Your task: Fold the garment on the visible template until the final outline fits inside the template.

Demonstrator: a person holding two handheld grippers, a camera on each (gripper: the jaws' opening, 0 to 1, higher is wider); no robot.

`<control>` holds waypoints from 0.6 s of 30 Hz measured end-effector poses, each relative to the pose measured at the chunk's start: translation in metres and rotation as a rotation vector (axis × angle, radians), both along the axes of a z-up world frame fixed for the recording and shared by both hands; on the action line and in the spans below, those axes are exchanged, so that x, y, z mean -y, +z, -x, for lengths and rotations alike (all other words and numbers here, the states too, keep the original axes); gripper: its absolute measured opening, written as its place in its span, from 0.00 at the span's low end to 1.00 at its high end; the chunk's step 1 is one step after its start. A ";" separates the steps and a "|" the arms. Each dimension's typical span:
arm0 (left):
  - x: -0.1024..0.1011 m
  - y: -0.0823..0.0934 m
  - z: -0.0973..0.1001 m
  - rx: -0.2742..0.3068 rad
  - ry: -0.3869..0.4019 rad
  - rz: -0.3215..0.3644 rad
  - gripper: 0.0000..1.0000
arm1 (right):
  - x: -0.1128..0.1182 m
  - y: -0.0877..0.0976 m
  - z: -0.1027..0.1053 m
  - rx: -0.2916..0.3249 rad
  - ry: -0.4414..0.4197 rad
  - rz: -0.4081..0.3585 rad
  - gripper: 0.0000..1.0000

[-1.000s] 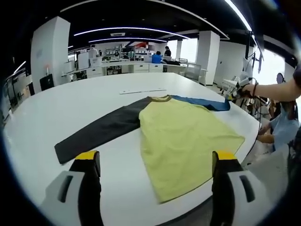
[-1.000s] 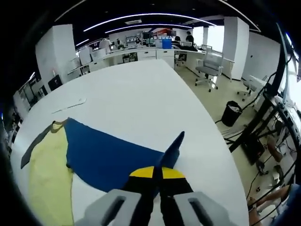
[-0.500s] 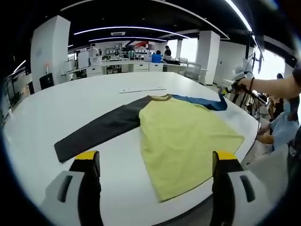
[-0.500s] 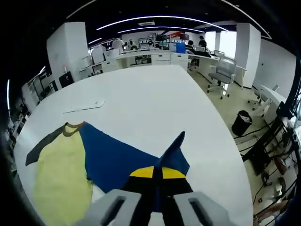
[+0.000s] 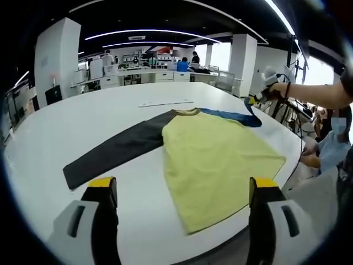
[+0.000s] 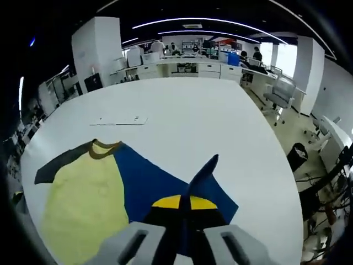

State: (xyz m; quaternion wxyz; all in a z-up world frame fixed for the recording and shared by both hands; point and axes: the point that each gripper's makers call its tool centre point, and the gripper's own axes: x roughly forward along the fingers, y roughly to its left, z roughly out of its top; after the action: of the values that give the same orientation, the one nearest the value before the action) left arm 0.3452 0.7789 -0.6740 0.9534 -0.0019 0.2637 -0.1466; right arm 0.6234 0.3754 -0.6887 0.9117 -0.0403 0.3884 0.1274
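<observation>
A long-sleeved shirt lies flat on the white table (image 5: 66, 127). It has a yellow body (image 5: 212, 160), a dark grey sleeve (image 5: 116, 152) stretched to the left and a blue sleeve (image 5: 229, 116) at the far side. My left gripper (image 5: 182, 185) hovers open over the near table edge, short of the shirt. A hand holds my right gripper (image 5: 255, 99) above the far right of the table. That right gripper (image 6: 185, 201) is shut on the end of the blue sleeve (image 6: 157, 182), which is lifted and creased upward. Beside it lie the yellow body (image 6: 88, 204) and brown collar (image 6: 105, 148).
A thin white strip (image 5: 165, 103) lies on the table beyond the collar, also the strip (image 6: 118, 120). A seated person (image 5: 331, 149) is close to the table's right edge. Desks, office chairs (image 6: 281, 91) and a black bin (image 6: 298, 154) stand around the table.
My right gripper has risen and carried the blue sleeve end inward toward the yellow body; more of the shirt shows in its view. My left gripper has stayed where it was.
</observation>
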 end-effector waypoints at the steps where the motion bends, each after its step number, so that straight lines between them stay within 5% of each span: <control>1: 0.000 0.000 0.000 0.001 0.001 -0.001 0.97 | -0.006 0.001 -0.001 0.001 0.014 0.001 0.00; 18: 0.000 0.000 0.004 -0.006 -0.005 -0.007 0.97 | -0.084 0.003 -0.001 0.001 0.167 -0.005 0.00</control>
State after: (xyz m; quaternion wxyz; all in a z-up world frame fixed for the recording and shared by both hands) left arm 0.3412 0.7792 -0.6742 0.9522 0.0019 0.2671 -0.1480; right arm 0.6247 0.4589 -0.6855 0.8982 -0.0700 0.3831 0.2039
